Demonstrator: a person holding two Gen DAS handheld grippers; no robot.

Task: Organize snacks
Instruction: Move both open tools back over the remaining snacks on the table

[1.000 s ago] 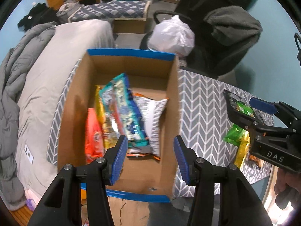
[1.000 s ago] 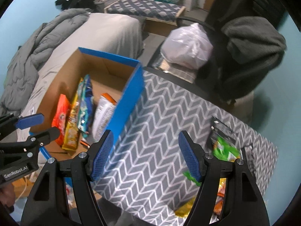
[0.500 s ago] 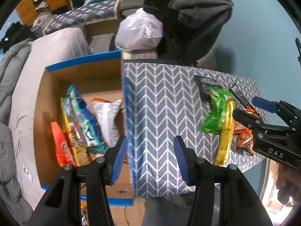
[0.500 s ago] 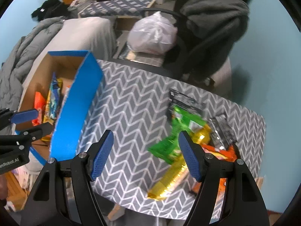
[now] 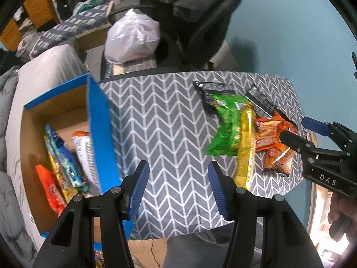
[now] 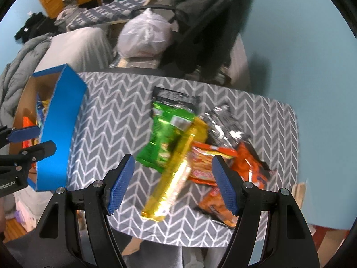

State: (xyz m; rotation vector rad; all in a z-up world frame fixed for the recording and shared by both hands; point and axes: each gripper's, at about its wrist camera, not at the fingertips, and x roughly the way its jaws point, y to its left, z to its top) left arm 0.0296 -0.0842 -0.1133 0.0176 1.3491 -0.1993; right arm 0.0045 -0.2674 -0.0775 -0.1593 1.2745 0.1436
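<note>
Your left gripper has swung away from the blue-rimmed cardboard box, jaws apart and empty. Your right gripper, also spread and empty, now frames the long yellow foil snack packet right of that box, likely next.

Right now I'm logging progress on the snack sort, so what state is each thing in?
left gripper: jaws open, empty.
right gripper: jaws open, empty, above the pile.
cardboard box: open-topped, several packets standing inside.
yellow packet: lying on the table, atop the pile.
green packet: lying flat, partly under the yellow one.
orange packets: heaped on the table, not yet boxed.
</note>
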